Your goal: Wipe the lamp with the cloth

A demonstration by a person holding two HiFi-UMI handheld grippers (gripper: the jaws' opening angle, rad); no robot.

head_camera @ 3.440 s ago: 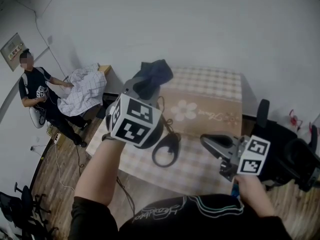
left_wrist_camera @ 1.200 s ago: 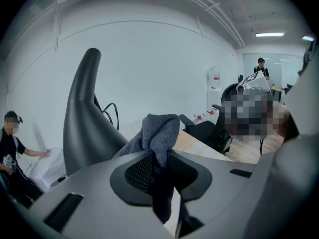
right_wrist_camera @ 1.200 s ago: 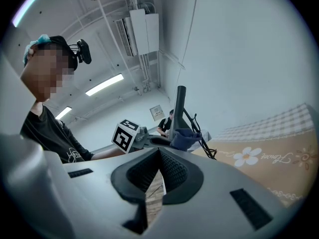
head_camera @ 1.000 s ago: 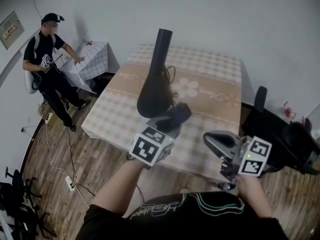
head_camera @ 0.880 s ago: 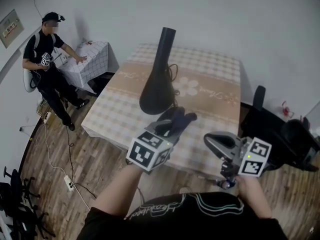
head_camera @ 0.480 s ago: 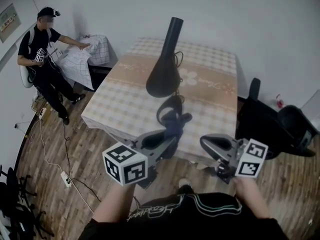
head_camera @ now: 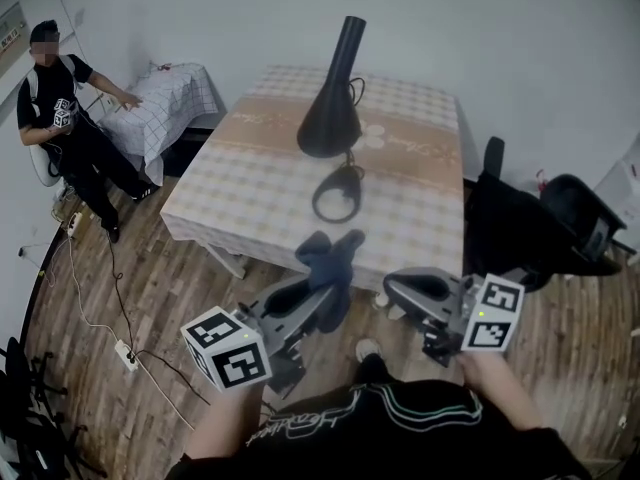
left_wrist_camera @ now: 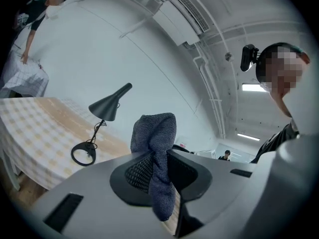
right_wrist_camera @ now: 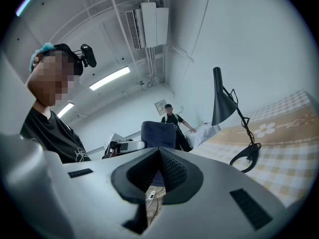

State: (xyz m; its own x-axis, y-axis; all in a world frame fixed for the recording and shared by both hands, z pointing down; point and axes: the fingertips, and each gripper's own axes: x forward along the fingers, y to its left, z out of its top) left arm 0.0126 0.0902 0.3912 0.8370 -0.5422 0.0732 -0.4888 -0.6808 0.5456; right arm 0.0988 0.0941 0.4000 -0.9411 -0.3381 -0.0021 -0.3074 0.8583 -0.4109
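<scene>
A black desk lamp [head_camera: 330,118] stands on the checked table [head_camera: 250,193], its cone shade low, its neck pointing up and its ring base [head_camera: 338,193] nearer me. My left gripper [head_camera: 322,290] hangs off the table's near edge, shut on a dark blue cloth [head_camera: 325,256] that sticks up from the jaws. In the left gripper view the cloth [left_wrist_camera: 155,148] is pinched in the gripper [left_wrist_camera: 159,159], with the lamp [left_wrist_camera: 107,106] well beyond it. My right gripper [head_camera: 392,284] is beside it, shut and empty [right_wrist_camera: 158,166]. The right gripper view shows the lamp [right_wrist_camera: 222,103] far off.
A person [head_camera: 55,118] sits at far left beside a small table draped in a checked cloth [head_camera: 165,103]. A black chair [head_camera: 530,228] stands right of the table. Cables and a power strip [head_camera: 125,353] lie on the wooden floor.
My left gripper has drawn back from the lamp with the cloth, toward me and down past the table's near edge. The right gripper has stayed shut and almost still.
</scene>
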